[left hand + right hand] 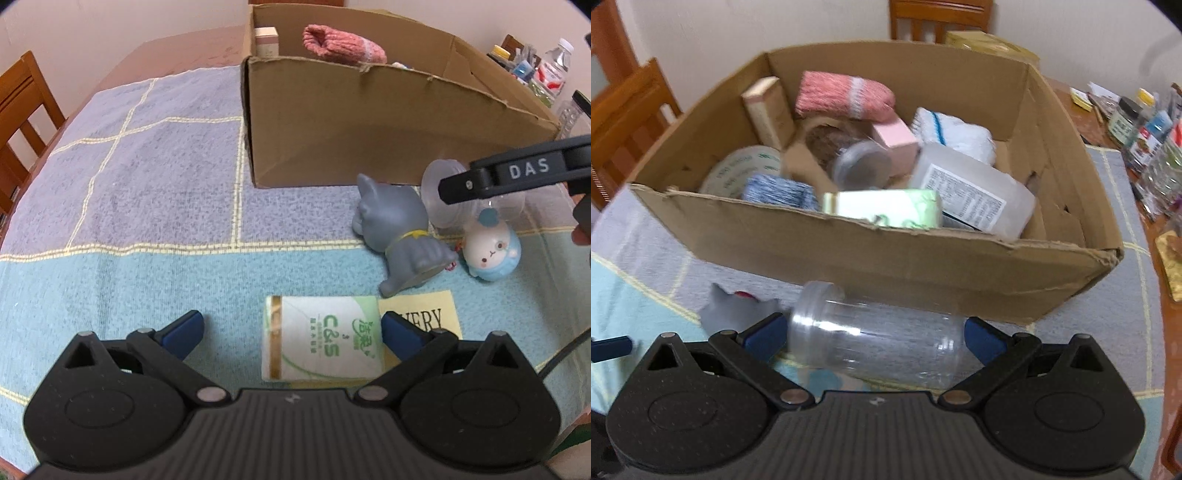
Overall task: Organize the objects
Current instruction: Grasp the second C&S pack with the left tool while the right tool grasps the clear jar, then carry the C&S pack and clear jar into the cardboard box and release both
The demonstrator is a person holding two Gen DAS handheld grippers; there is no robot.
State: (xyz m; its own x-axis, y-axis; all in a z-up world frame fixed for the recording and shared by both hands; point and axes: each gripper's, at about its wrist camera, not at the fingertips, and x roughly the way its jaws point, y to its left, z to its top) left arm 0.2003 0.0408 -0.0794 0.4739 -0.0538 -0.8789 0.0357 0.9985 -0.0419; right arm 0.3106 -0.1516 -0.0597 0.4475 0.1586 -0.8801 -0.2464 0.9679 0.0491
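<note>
Left wrist view runs from a wooden chair (22, 110) at the far left across a checked blue cloth (140, 192) to the cardboard box (332, 125), which stands on the cloth with a pink knitted piece (343, 44) showing over its rim. Low in the frame the left gripper (291, 328) is spread wide over a tissue pack (319, 341); its right pad (400, 334) sits at the pack's right end, while the left pad stands well clear. Further right a grey cat figure (402, 236) lies on its side just beside a white and blue figure (491, 254).

Right wrist view shows the box full: a roll of tape (738, 170), a blue knitted piece (779, 192), a second tissue pack (886, 210), a white labelled bottle (975, 192). In front of the box a clear plastic jar (879, 332) lies sideways between the wide-set pads of the right gripper (873, 338); blur makes it hard to tell whether they touch it.
</note>
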